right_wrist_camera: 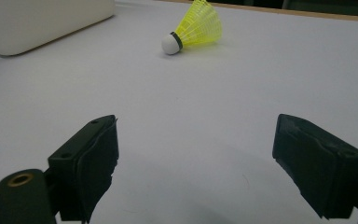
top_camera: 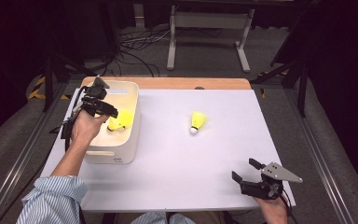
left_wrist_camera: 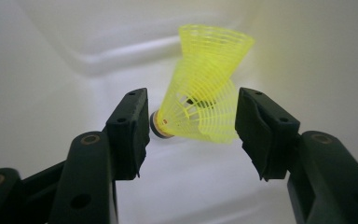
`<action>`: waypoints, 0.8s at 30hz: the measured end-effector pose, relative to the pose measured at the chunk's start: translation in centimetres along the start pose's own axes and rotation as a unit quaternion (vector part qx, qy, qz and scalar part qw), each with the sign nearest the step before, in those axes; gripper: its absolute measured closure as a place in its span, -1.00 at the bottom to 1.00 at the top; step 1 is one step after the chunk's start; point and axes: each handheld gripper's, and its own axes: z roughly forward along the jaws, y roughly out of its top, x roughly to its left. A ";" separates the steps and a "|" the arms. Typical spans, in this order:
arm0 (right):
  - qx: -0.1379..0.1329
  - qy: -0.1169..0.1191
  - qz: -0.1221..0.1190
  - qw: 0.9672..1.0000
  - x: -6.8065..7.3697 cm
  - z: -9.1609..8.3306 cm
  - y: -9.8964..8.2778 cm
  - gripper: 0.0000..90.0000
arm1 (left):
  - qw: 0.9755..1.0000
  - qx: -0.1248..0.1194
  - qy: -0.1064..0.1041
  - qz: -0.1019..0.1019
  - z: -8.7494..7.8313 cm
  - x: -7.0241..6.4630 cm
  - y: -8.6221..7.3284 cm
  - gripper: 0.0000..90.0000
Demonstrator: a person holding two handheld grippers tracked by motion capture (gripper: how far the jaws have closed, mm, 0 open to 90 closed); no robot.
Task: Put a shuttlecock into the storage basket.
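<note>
Inside white bin point(top_camera: 121, 149), 2 yellow shuttlecocks point(left_wrist_camera: 200, 109), no legible text

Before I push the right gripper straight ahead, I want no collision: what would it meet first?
Probably the yellow plastic shuttlecock lying on the white table; the way between looks free. The right gripper aims slightly beside it, so depth leaves this uncertain.

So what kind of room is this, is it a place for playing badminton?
Probably not a court: it looks like a lab or workshop. A white table stands on grey carpet with cables trailing behind it, dark stands around it, and a person's hands work two-jaw grippers, sorting yellow shuttlecocks into a white bin.
</note>
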 end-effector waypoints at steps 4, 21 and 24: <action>0.000 0.000 0.000 1.000 0.0 0.0 0.0 -0.68 | 1.000 -0.004 -0.001 0.005 -0.3 -0.2 -0.1 -0.07; 0.001 -0.003 0.000 1.000 0.0 0.0 0.0 -0.68 | 0.999 -0.026 -0.005 0.021 -1.1 -1.2 -0.2 -0.18; 0.001 -0.003 0.001 1.000 0.0 0.0 0.0 -0.68 | 0.999 -0.031 -0.006 0.027 -1.3 -1.5 -0.3 -0.19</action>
